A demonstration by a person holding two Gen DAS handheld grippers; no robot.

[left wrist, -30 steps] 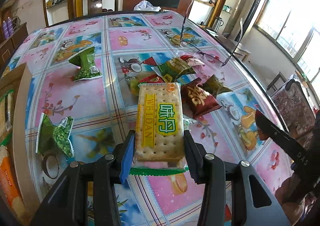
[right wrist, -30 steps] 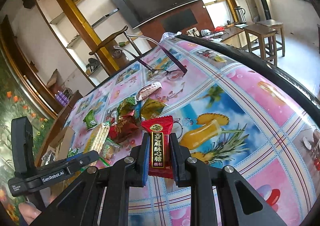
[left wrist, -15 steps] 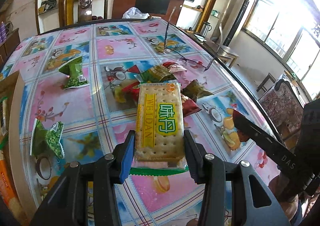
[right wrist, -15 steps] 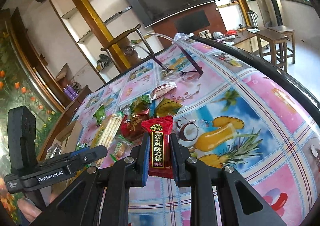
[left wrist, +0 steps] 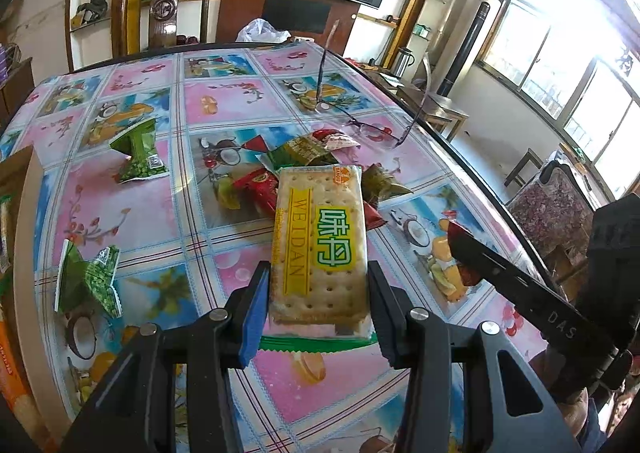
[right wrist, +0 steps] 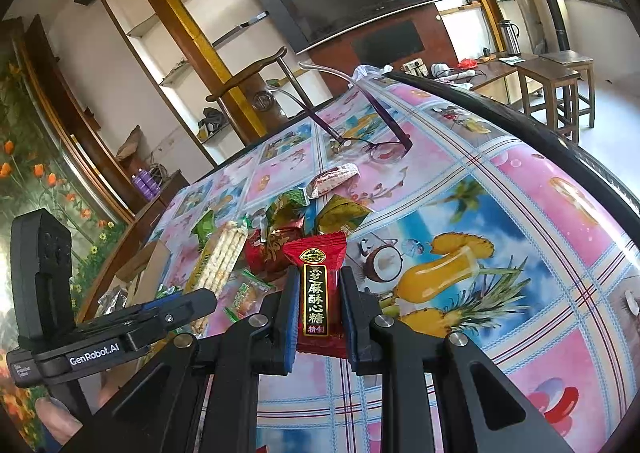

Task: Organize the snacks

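Observation:
My left gripper (left wrist: 318,307) is shut on a yellow cracker pack (left wrist: 318,241) and holds it above the table. It also shows in the right wrist view (right wrist: 218,261). My right gripper (right wrist: 318,313) is shut on a red sesame candy packet (right wrist: 316,293), held above the table. A heap of small snack packets (left wrist: 288,169) lies mid-table, also seen in the right wrist view (right wrist: 304,217). Two green packets (left wrist: 138,151) (left wrist: 86,281) lie to the left.
A cardboard box (left wrist: 18,237) with snacks in it stands at the table's left edge. Eyeglasses (left wrist: 372,125) lie upturned beyond the heap. The flowered tablecloth (left wrist: 224,109) covers the table. A wooden chair (left wrist: 164,5) stands at the far side.
Both grippers have risen and drawn back a little with their packets still held. The heap on the table looks smaller and farther.

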